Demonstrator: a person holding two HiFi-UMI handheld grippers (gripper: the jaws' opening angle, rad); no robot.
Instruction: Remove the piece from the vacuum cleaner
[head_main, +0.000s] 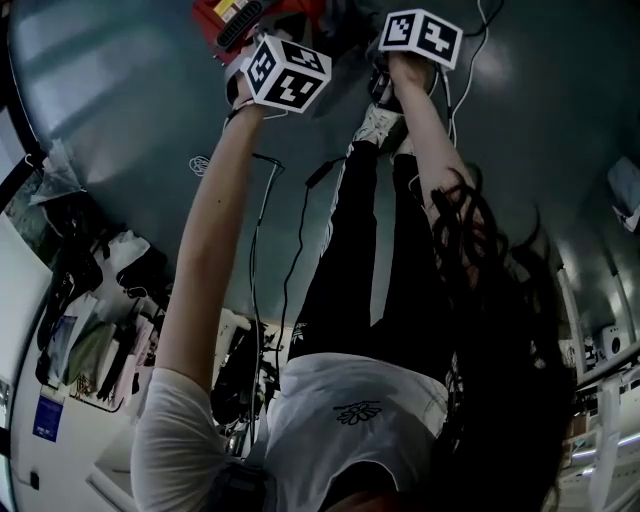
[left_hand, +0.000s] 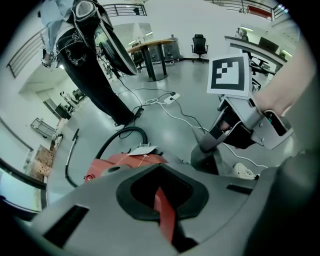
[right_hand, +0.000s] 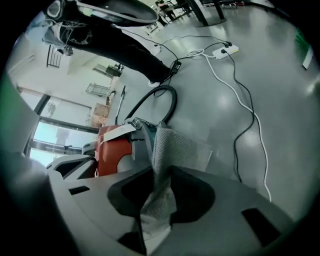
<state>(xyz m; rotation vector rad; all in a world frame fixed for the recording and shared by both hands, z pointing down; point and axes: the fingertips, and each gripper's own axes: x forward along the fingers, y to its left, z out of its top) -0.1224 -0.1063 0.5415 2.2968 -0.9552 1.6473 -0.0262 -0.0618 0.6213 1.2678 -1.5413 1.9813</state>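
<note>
The red vacuum cleaner (left_hand: 120, 164) lies on the grey floor; in the head view it is at the top edge (head_main: 232, 18). My left gripper (left_hand: 163, 192) is shut on a thin red edge of the vacuum cleaner (left_hand: 166, 212). My right gripper (right_hand: 156, 196) is shut on a grey fabric dust bag (right_hand: 172, 150), which rises out of the vacuum cleaner's grey opening (right_hand: 141, 131). In the left gripper view, the right gripper (left_hand: 220, 137) reaches down just right of the red body. The head view shows only both marker cubes, left (head_main: 286, 72) and right (head_main: 421, 36); the jaws are hidden.
A black hose (right_hand: 159, 95) curls behind the vacuum cleaner, and a white tag (left_hand: 140, 149) lies on it. Black and white cables and a power strip (right_hand: 225, 50) run over the floor. A person in black trousers (left_hand: 92, 75) stands close by. Desks and chairs (left_hand: 156, 50) stand further off.
</note>
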